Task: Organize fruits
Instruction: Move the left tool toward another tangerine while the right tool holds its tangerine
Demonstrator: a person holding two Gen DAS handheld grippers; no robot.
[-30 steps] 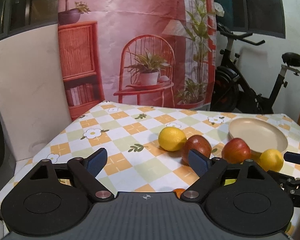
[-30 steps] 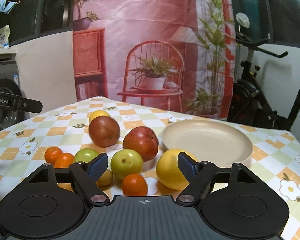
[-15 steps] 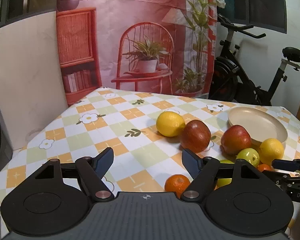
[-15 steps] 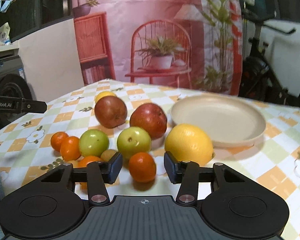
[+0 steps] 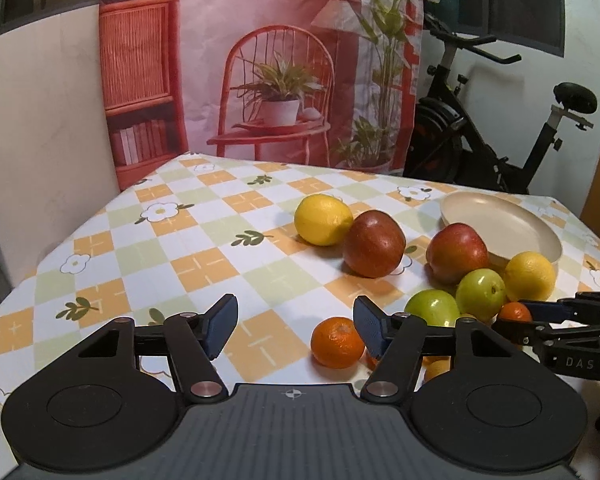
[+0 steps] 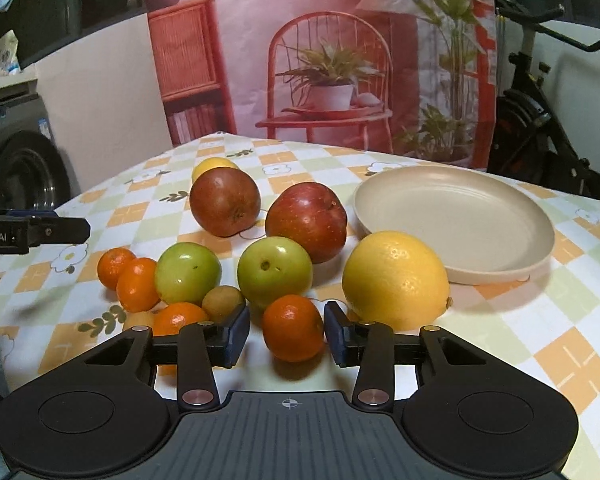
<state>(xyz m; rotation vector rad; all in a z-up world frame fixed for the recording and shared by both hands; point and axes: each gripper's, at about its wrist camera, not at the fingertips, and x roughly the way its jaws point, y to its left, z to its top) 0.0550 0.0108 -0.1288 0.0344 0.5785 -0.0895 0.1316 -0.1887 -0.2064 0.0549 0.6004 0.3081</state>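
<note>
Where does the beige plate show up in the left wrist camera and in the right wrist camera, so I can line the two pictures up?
Left wrist view: the plate sits at the right, above mid-height, behind a red apple.
Right wrist view: the plate sits right of centre at mid-height, behind the big lemon.
Shared landmark: the painted red chair on the backdrop, also in the right wrist view.

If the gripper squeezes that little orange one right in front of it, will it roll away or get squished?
The small orange fruit is round and sits loose on the tablecloth, so a nudge would probably roll it. The right gripper is closing with it between the pads, which likely steadies it. Its dimpled peel probably grips well, and a hard squeeze might dent it.
</note>
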